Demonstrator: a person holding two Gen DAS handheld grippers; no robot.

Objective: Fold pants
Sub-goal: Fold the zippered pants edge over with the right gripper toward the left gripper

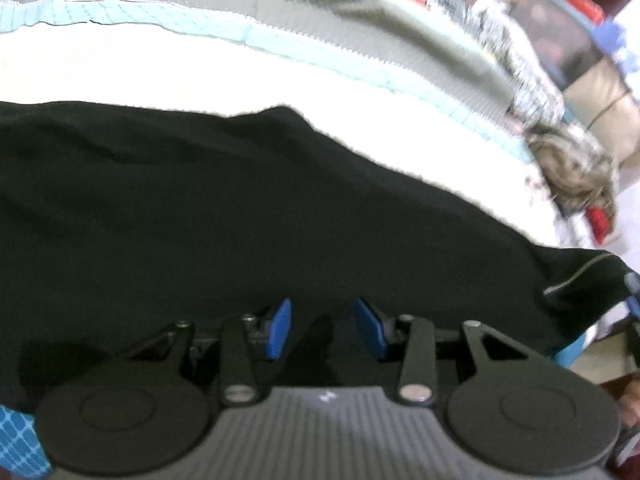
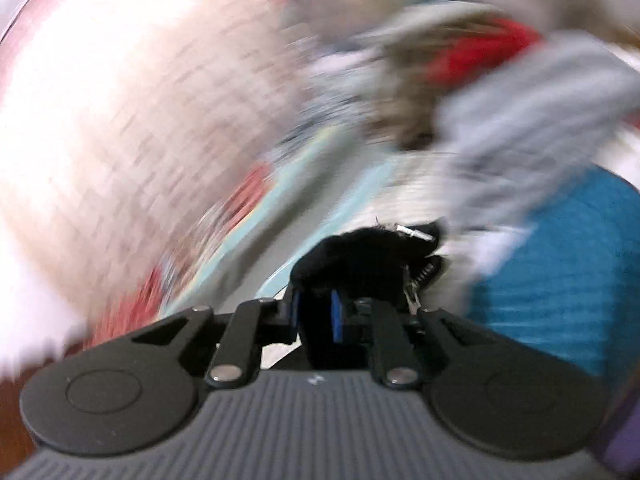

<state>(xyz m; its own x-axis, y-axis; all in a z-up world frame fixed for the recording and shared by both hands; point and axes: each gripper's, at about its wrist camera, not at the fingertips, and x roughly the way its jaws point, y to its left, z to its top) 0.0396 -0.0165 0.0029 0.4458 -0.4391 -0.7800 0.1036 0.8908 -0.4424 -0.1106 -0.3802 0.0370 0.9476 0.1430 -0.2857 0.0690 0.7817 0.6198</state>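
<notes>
- Left wrist view: the black pants [image 1: 240,208] are seen spread as a broad dark sheet over a white bed cover [image 1: 160,68], with a light-blue quilted band [image 1: 280,40] running behind them.
- The left gripper [image 1: 323,330] is held low over the near part of the cloth, its blue pads [image 1: 280,330] parted and nothing pinched between them.
- A grey piped seam [image 1: 580,272] is visible at the right edge of the garment, near a blue tip that is probably the other tool.
- In the right wrist view, the right gripper [image 2: 316,316] is clenched on a bunched fold of the pants [image 2: 352,256]; a metal zipper pull [image 2: 416,234] is caught just beyond the pads.
- The surroundings there are heavily smeared, so only a heap of mixed clothes [image 2: 480,80] and a teal cloth [image 2: 560,264] can be made out, perhaps loosely piled.
- Progress is judged early: the garment has been laid out and one end gripped, but no finished crease or stacked layer is shown, and the folds themselves remain to be made.
</notes>
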